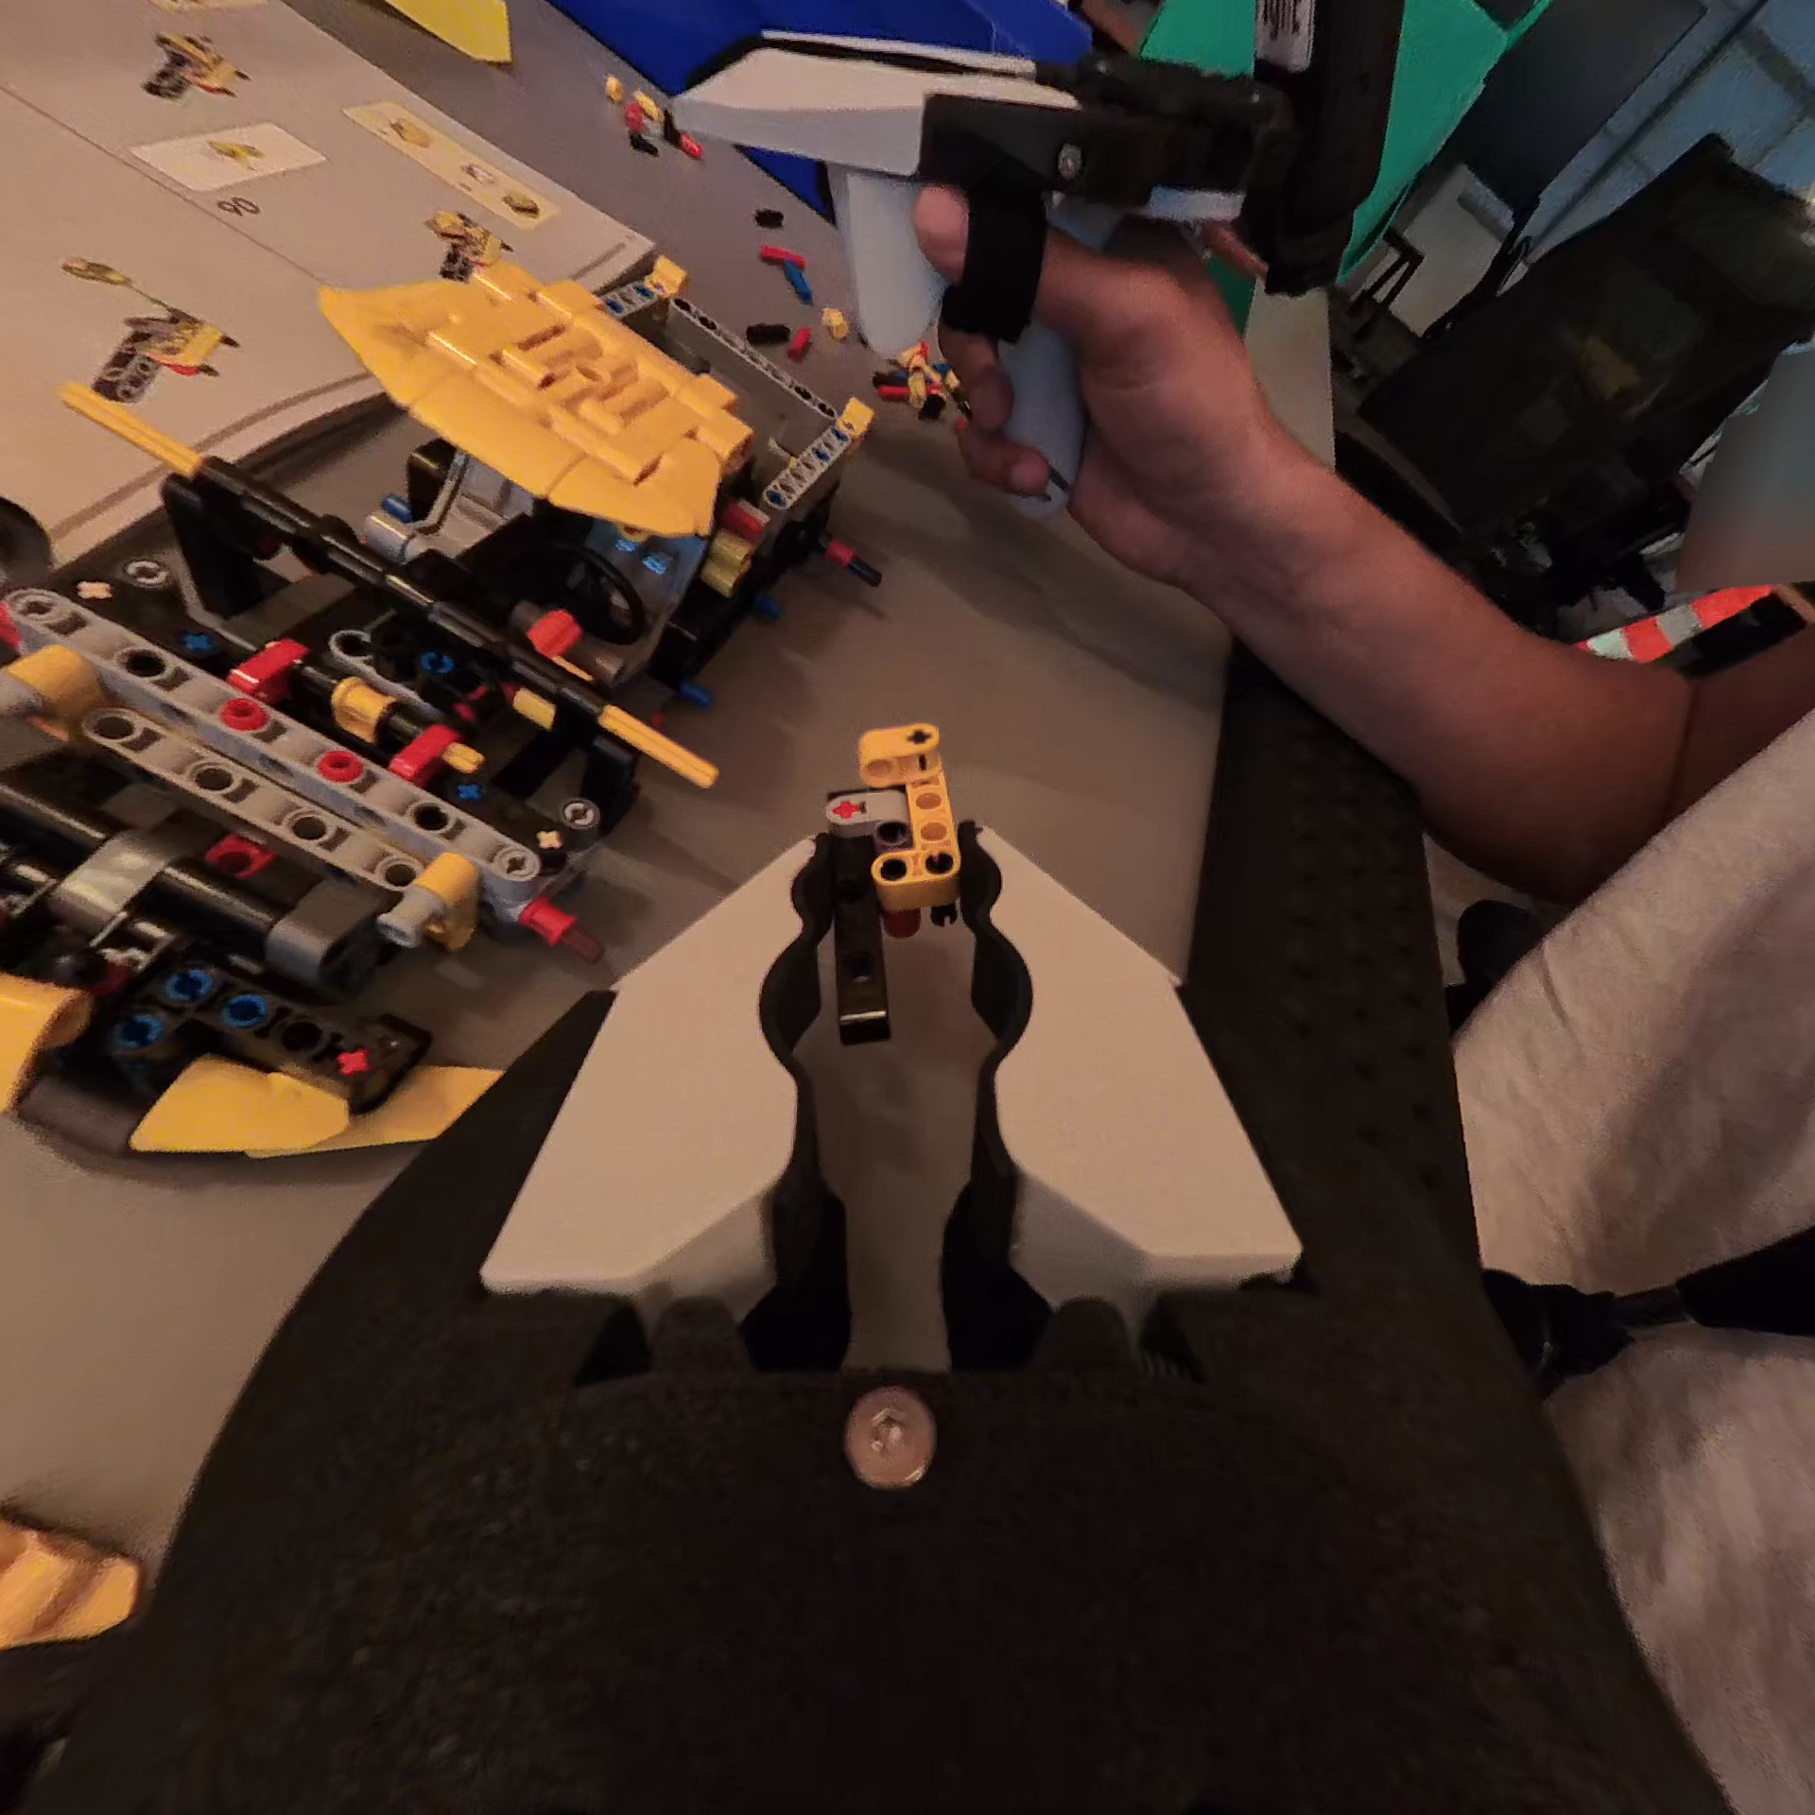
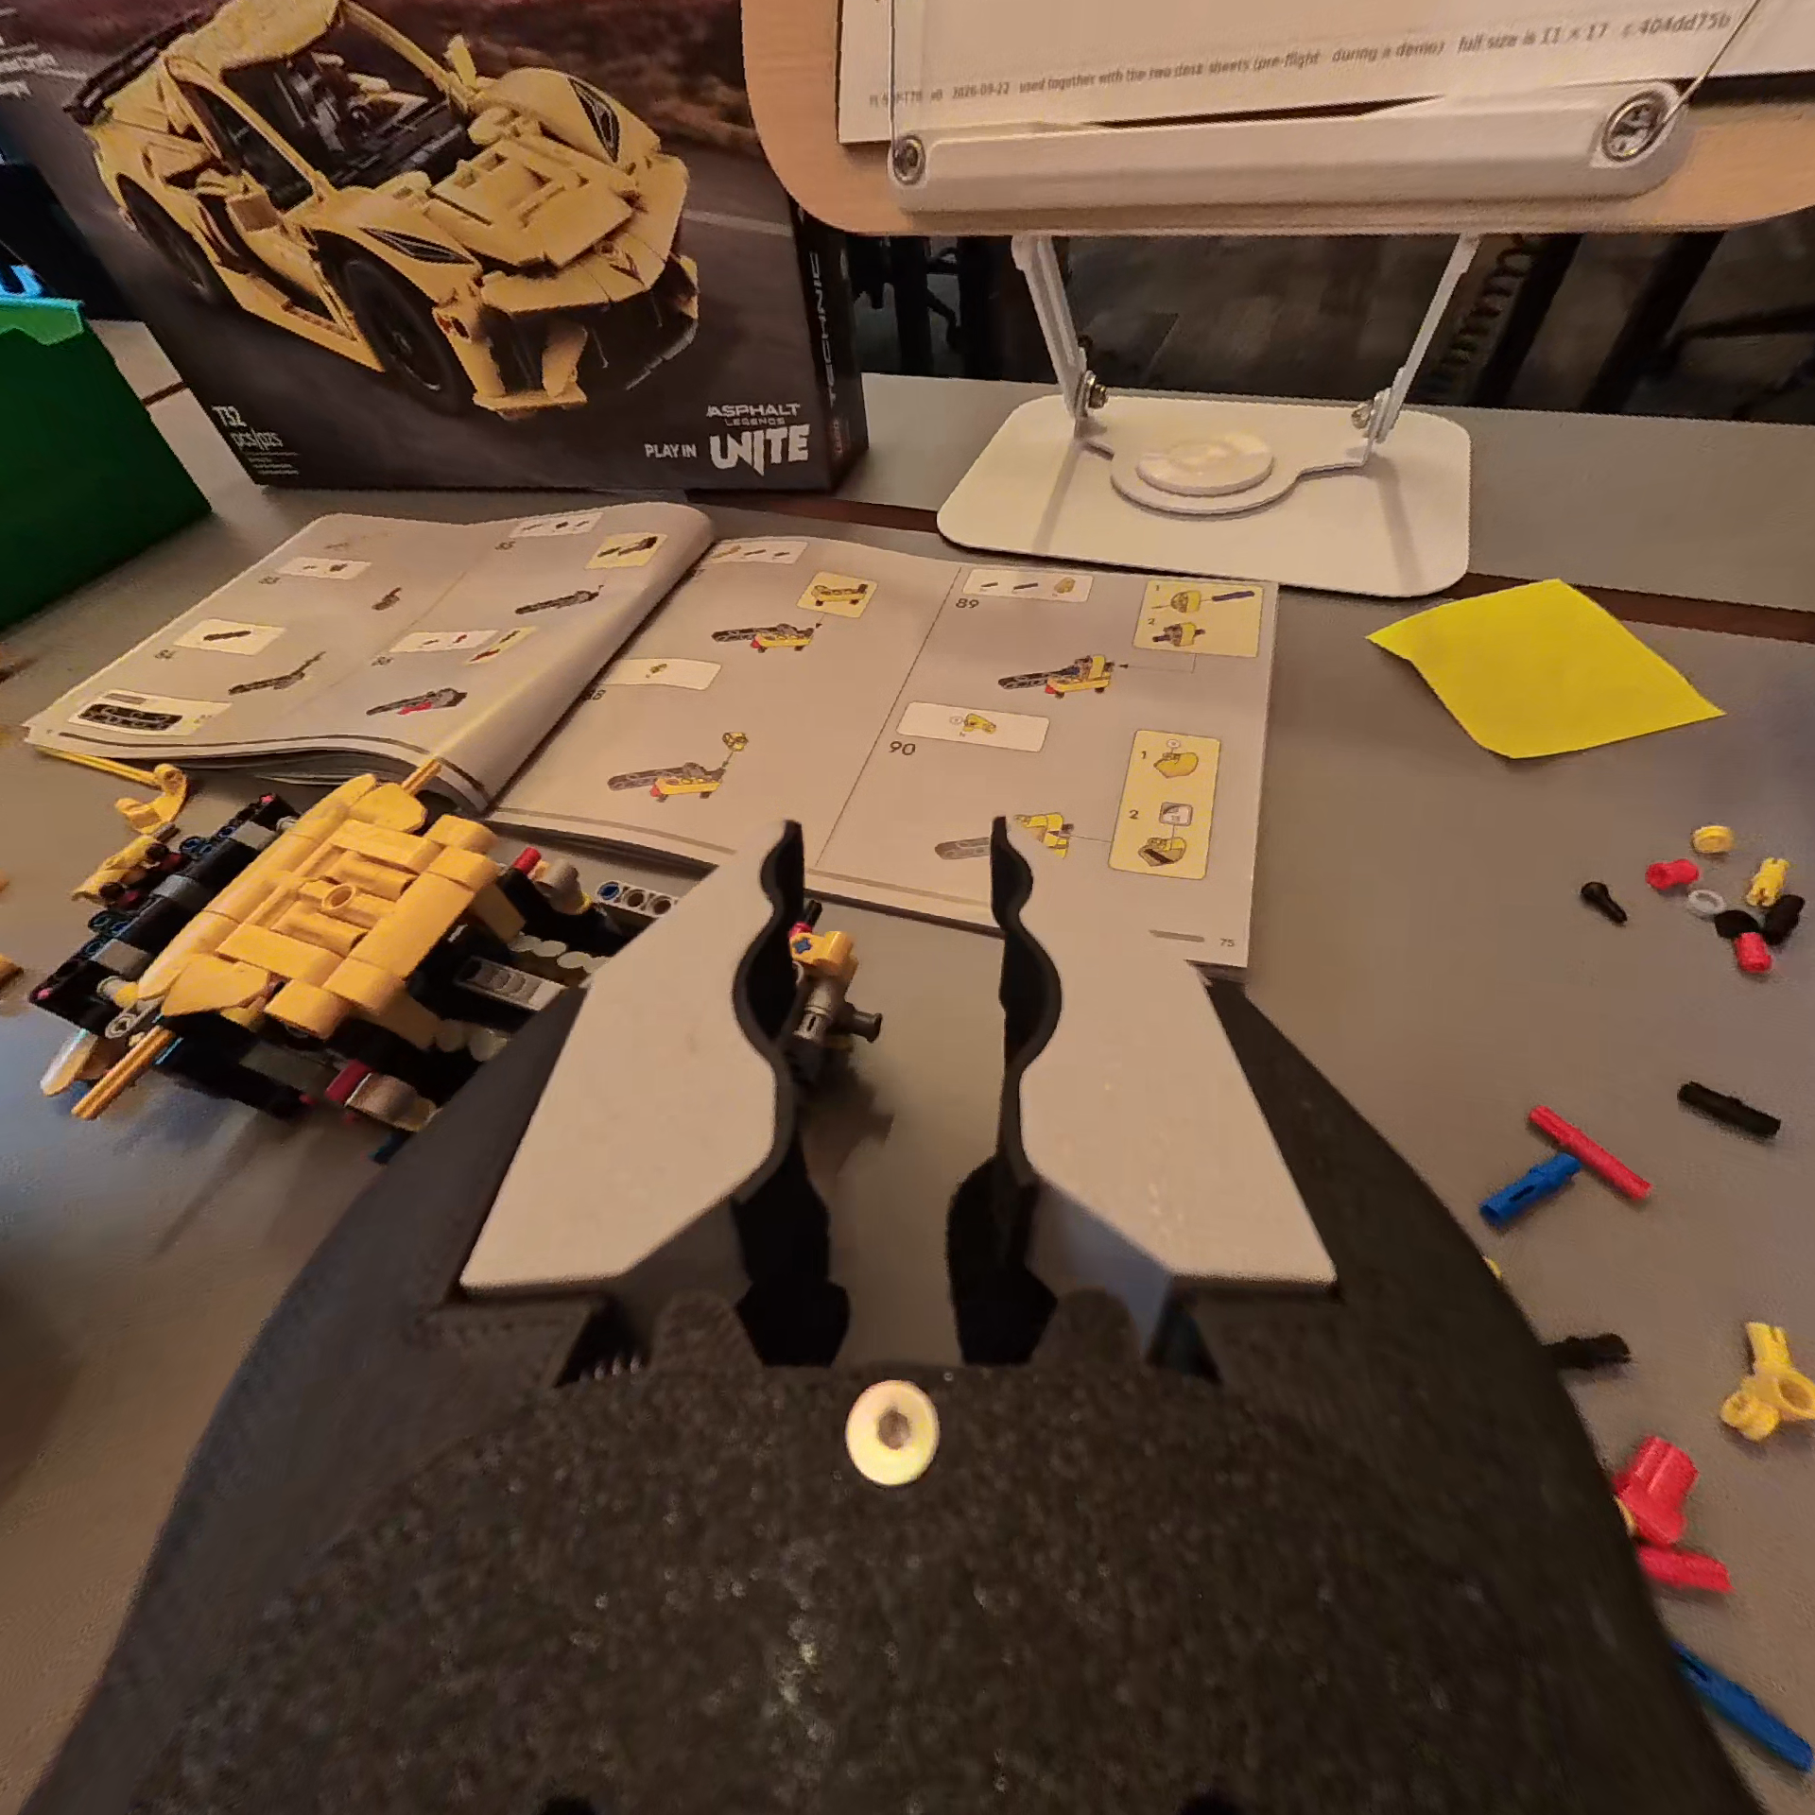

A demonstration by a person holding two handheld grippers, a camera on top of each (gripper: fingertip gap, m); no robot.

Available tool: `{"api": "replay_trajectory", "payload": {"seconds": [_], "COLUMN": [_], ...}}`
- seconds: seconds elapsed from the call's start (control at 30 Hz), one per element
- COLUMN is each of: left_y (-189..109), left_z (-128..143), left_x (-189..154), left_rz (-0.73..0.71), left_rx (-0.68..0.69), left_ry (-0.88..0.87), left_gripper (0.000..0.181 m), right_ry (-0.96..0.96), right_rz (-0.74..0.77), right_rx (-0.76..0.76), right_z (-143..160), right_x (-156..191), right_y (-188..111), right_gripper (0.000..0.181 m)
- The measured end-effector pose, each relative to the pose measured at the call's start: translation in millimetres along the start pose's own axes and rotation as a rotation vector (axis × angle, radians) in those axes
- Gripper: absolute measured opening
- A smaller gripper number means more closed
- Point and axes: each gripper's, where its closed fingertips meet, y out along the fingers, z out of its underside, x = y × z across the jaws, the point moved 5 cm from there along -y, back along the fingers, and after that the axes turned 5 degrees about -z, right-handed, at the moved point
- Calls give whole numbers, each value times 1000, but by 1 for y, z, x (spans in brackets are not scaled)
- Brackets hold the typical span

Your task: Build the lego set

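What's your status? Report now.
Left gripper shut on small yellow-and-black subassembly. Right gripper open, empty, over instruction booklet. Car chassis on table, path unobstructed.

One half-built car (image 2: 295, 943), one instruction booklet (image 2: 687, 687), one box (image 2: 442, 246), two grippers (image 1: 889, 864) (image 2: 894, 864).

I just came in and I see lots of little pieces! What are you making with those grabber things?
A person is building a yellow and black toy car on the grey table, following the open instruction booklet. The left gripper is clamped on a small yellow, grey and black piece assembly, held above the table. The right gripper is open and empty. Loose small pieces lie scattered nearby.
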Motion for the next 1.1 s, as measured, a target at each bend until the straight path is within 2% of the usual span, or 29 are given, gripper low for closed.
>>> {"api": "replay_trajectory", "payload": {"seconds": [0.3, 0.53, 0.77, 0.87, 0.97, 1.03, 1.1], "left_y": [19, 26, 27, 25, 14, 4, -8], "left_z": [20, 30, 32, 31, 22, 12, -3], "left_x": [-11, -14, -16, -18, -19, -19, -14], "left_rz": [-145, -161, -186, -189, -160, -134, -140], "left_rx": [165, 249, 253, 235, 137, 42, -70], "left_ry": [282, 349, 414, 428, 361, 301, 241], "left_gripper": [25, 25, 26, 34, 39, 39, 39], "right_ry": [-1, 18, 31, 18, -47, -135, -156], "right_rz": [-23, -27, 33, 51, 93, 184, 224], "right_rx": [13, 14, -18, -20, -16, 6, 102], "right_z": [1, 1, -6, -6, -20, -32, -25], "right_x": [5, 2, -13, -19, -35, -61, -83], "right_y": [1, -1, -16, -24, -49, -83, -117], "right_gripper": [35, 35, 36, 37, 36, 34, 35]}}
